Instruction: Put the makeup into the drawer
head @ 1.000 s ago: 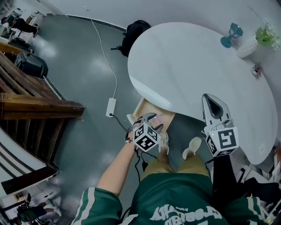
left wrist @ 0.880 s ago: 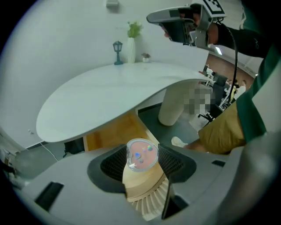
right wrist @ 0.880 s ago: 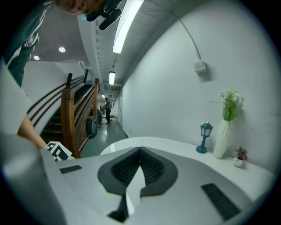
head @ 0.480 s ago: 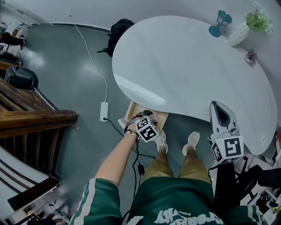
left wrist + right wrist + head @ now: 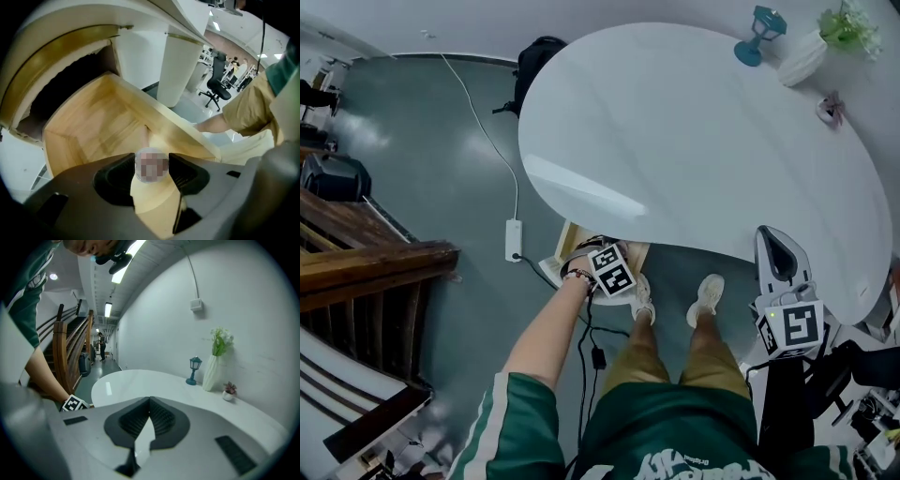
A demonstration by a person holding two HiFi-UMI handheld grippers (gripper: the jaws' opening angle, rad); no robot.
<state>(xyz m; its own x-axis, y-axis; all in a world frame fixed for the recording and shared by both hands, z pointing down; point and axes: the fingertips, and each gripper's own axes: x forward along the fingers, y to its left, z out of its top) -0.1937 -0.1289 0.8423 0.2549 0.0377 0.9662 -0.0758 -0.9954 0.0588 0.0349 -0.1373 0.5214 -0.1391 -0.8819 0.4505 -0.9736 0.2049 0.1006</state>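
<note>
White oval table: top bare at the near end. A teal lamp, a white vase with greenery and a small pot stand at its far end.

Wooden drawer: pulled open under the table's near edge, light wood inside. Nothing lies on the part in view.

Left gripper: points steeply down into the drawer opening, jaws clamped on the makeup.

Right gripper: held off to the right at the table edge, aimed across the top. Jaw tips are together with nothing between them.

Makeup: a small, round, pale piece pinched between the left pads and hanging over the drawer's inside. Cannot tell whether it touches the bottom.
</note>
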